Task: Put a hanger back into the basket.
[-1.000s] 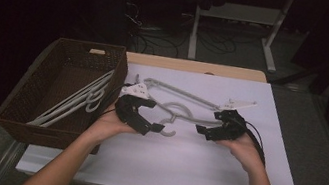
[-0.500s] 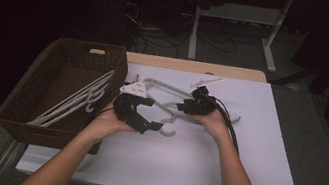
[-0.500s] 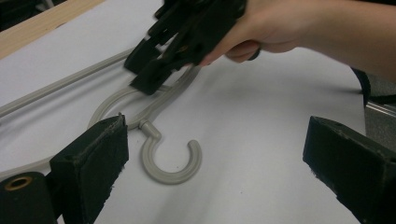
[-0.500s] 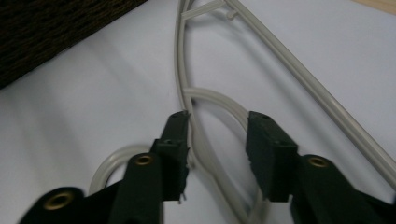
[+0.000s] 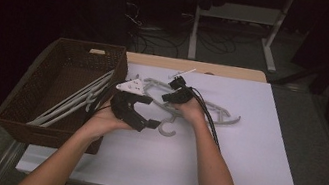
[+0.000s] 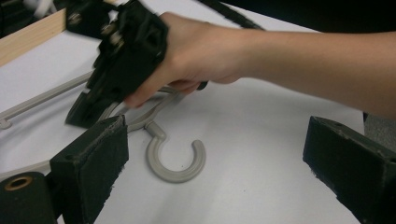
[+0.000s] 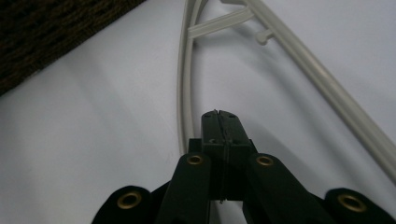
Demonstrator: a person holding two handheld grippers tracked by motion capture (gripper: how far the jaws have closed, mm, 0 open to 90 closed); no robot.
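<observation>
A grey plastic hanger [image 5: 210,108] lies flat on the white table top [image 5: 249,178]. Its hook [image 6: 175,161] points toward the person. My left gripper [image 5: 149,112] is open wide just left of the hook, which lies ahead between the two pads [image 6: 93,163]. My right gripper [image 5: 169,96] is held low over the hanger's neck, tips pointing toward the basket. In the right gripper view its jaws [image 7: 218,114] are shut with nothing seen between them, right beside one thin hanger arm [image 7: 184,93]. The right hand [image 6: 201,46] and its gripper [image 6: 119,60] show in the left gripper view.
A dark wicker basket [image 5: 29,100] stands at the table's left edge, with several grey hangers [image 5: 75,100] leaning inside it. The right gripper's cable [image 5: 209,117] trails over the hanger. A wooden strip [image 5: 197,66] runs along the table's far edge.
The right gripper has moved left from the hanger's right end to its neck, close to the left gripper. The left gripper has stayed in place, open.
</observation>
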